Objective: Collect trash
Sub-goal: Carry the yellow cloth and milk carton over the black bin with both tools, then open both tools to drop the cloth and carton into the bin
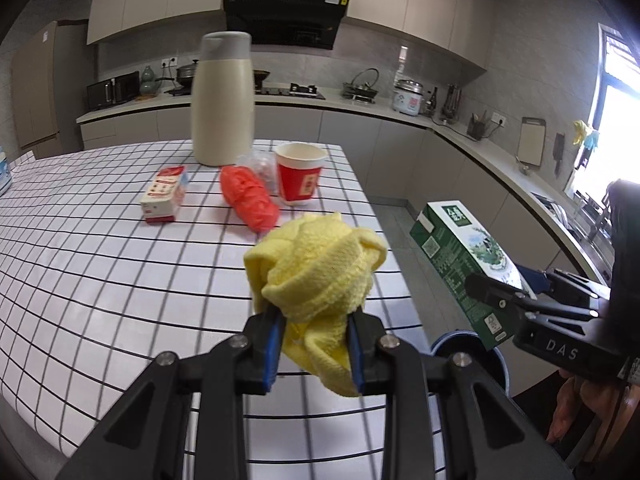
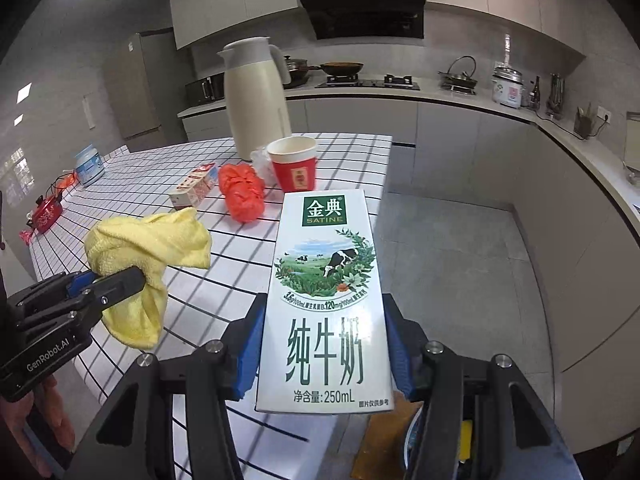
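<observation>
From the left wrist view, the left gripper (image 1: 316, 350) was closed on a bunched yellow cloth (image 1: 316, 268), which rose ahead of its fingers over the checked table (image 1: 100, 280). The cloth looked soft and light, likely to sag, so a pinch on the thick bunch seemed safest. To this gripper's right, the right gripper (image 1: 504, 292) held a green milk carton (image 1: 460, 260) off the table edge, above a blue-rimmed bin (image 1: 492, 356) mostly hidden by the left gripper's own frame.

From the right wrist view, the right gripper (image 2: 324, 356) clamped the milk carton (image 2: 326, 300) by its two side faces, low down. It looked stiff, probably light, smooth enough to slip. Its contents could not be judged. Further ahead, a red bag (image 2: 242, 192) and a paper cup (image 2: 294, 164) lay on the table
</observation>
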